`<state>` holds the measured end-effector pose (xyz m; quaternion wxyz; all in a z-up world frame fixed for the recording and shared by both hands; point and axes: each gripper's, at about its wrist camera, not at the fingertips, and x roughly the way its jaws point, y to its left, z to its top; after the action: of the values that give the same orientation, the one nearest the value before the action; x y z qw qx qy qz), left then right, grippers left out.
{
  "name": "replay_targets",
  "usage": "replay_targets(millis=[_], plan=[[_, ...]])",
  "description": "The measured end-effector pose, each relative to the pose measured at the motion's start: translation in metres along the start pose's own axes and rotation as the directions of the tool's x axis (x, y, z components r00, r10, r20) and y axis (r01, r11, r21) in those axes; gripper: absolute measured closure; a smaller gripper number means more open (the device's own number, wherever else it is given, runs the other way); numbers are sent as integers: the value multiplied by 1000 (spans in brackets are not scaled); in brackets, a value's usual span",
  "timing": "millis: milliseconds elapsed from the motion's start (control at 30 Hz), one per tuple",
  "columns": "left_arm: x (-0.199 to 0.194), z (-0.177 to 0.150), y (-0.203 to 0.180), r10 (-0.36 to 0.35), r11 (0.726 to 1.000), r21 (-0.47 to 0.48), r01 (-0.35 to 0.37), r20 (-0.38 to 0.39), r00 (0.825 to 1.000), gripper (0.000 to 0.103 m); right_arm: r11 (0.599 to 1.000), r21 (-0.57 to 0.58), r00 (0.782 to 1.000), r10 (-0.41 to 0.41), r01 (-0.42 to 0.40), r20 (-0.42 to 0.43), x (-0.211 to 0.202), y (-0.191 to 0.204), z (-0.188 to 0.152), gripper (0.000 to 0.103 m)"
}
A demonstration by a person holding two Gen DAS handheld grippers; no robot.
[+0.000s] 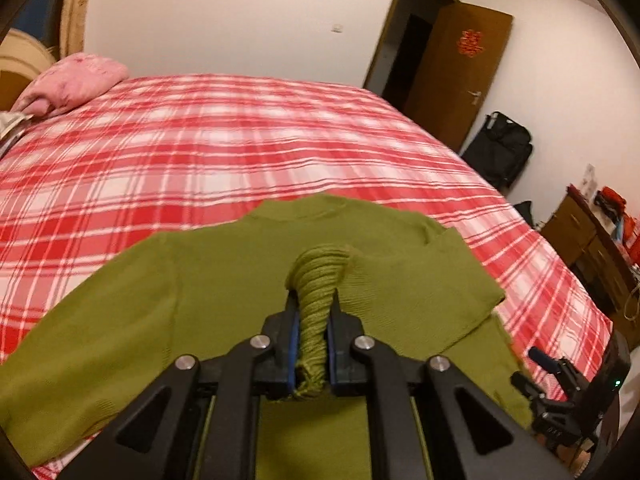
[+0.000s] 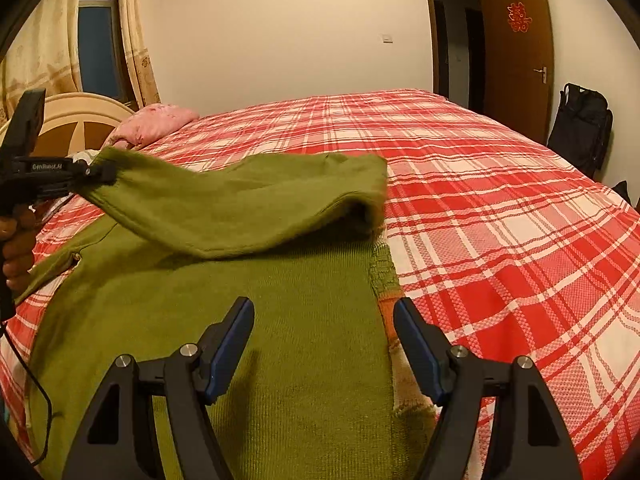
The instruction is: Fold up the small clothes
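Observation:
A small green knit sweater (image 1: 224, 280) lies spread on the red plaid bed (image 1: 240, 140). My left gripper (image 1: 314, 300) is shut on the ribbed cuff of one sleeve and holds it lifted over the sweater's body. In the right wrist view that sleeve (image 2: 248, 208) hangs raised across the sweater (image 2: 280, 340), with the left gripper (image 2: 100, 172) at the far left. My right gripper (image 2: 324, 320) is open and empty, low over the sweater's lower body near its right edge. It also shows at the lower right of the left wrist view (image 1: 532, 372).
A pink pillow (image 1: 76, 80) and a headboard (image 2: 76, 124) are at the bed's far left. A brown door (image 2: 516, 52), a black bag (image 2: 580, 128) and a wooden dresser (image 1: 588, 240) stand to the right of the bed.

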<state>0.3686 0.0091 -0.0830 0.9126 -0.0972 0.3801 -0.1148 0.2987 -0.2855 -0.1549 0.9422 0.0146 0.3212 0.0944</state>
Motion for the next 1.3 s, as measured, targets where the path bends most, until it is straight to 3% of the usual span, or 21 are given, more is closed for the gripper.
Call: replay_targets(millis=[267, 533, 633, 767, 900, 1000, 1133, 1300], plan=[[5, -14, 41, 81, 996, -40, -81, -4, 997, 92, 1000, -10, 999, -14, 14, -44, 10, 0, -3, 30], [42, -35, 60, 122, 990, -53, -128, -104, 987, 85, 1000, -20, 997, -25, 23, -75, 15, 1, -5, 30], [39, -40, 55, 208, 978, 22, -207, -101, 973, 60, 999, 5, 996, -42, 42, -73, 13, -6, -4, 30], [25, -54, 56, 319, 944, 128, -305, -110, 941, 37, 992, 104, 996, -62, 69, -70, 8, -27, -2, 30], [9, -62, 67, 342, 934, 150, -325, -106, 934, 34, 987, 135, 994, -73, 83, -76, 6, -32, 2, 30], [-2, -50, 73, 322, 944, 97, -316, -52, 945, 33, 995, 79, 995, -62, 68, -74, 2, -19, 17, 30], [5, -31, 73, 343, 936, 78, -342, -4, 939, 29, 996, -12, 995, -90, 90, -36, 8, 4, 58, 30], [34, -49, 77, 393, 915, 140, -377, -107, 913, 28, 991, -94, 991, -104, 95, -90, 61, 24, 93, 30]])
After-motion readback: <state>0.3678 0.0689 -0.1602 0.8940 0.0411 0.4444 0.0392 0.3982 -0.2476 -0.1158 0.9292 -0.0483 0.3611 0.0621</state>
